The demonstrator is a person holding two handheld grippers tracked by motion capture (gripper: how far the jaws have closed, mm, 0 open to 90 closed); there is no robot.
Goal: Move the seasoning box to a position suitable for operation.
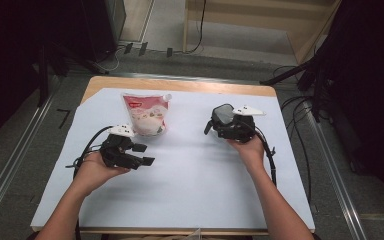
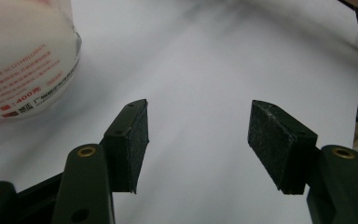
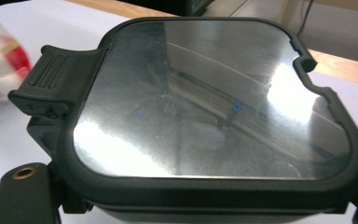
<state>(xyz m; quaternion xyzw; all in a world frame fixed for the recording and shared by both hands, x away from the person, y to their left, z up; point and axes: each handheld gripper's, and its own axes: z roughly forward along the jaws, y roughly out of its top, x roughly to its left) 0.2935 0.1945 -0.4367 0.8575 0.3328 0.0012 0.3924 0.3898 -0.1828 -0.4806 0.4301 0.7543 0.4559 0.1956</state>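
The left gripper (image 1: 142,154), jaws standing wide w/ nothing btw. them, is hovering just beside the white-and-red soft spout pouch (image 1: 145,114), which is lying up-left of them, while the right gripper (image 1: 219,124) is holding the dark square glossy-topped lid (image 3: 214,107).

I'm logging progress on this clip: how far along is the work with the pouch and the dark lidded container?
Done: the right gripper appears shut on the dark lidded container, held above the white sheet. In hand: the left gripper hangs open just beside the pouch, gripping nothing. Left: taking the pouch, which is upright and untouched; the container's lid looks closed.
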